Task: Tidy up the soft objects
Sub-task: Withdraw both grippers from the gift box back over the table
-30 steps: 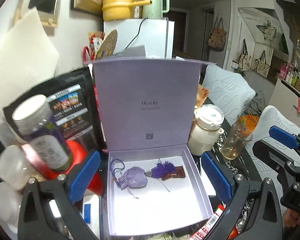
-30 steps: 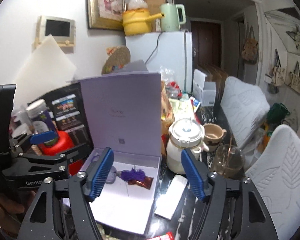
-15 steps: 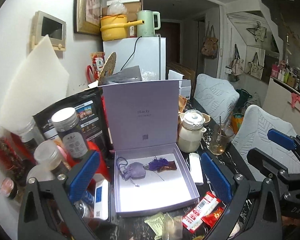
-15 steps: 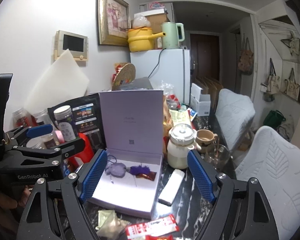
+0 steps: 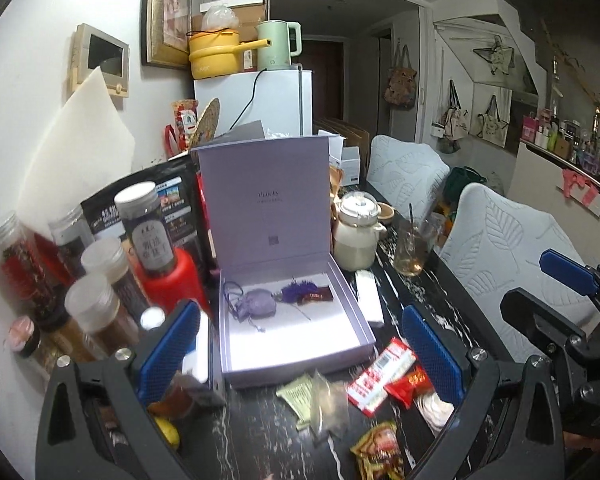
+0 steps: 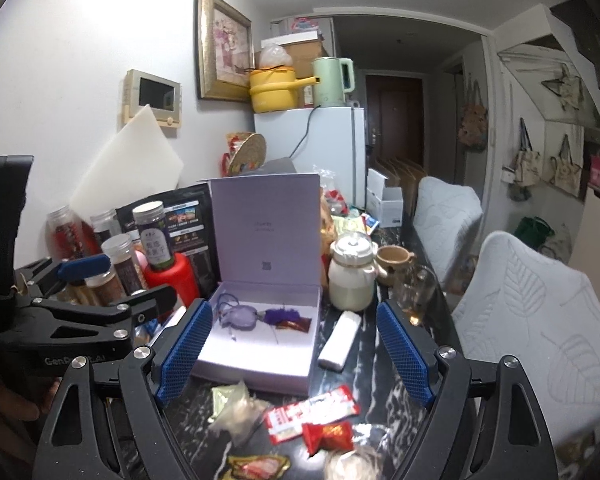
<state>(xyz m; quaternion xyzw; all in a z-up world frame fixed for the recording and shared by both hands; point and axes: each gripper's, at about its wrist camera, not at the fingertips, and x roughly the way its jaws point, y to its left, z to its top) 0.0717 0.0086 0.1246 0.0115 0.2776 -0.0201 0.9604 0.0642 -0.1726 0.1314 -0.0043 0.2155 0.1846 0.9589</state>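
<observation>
- Left wrist view: both tools have pulled back and up from the dark marbled surface (image 5: 440, 292) over the last second; more of the clutter shows now.
- Pale lilac cardboard gift box (image 5: 292, 320), lid propped upright, sits mid-surface; same spot as before.
- Left tool (image 5: 296, 348): blue pads wide apart, nothing held, hovering short of the box's near edge.
- Right tool (image 6: 296, 356): also spread wide and empty, framing the box from the right.
- Small lilac drawstring pouch (image 5: 257, 304) with purple tassel (image 5: 300, 289) lies inside the box, near the hinge.
- Red and green snack wrappers (image 5: 384, 376) lie loose in front of the box.
- Read: pouch looks stowed; retreat suggests this item is done, wrappers possibly next.
</observation>
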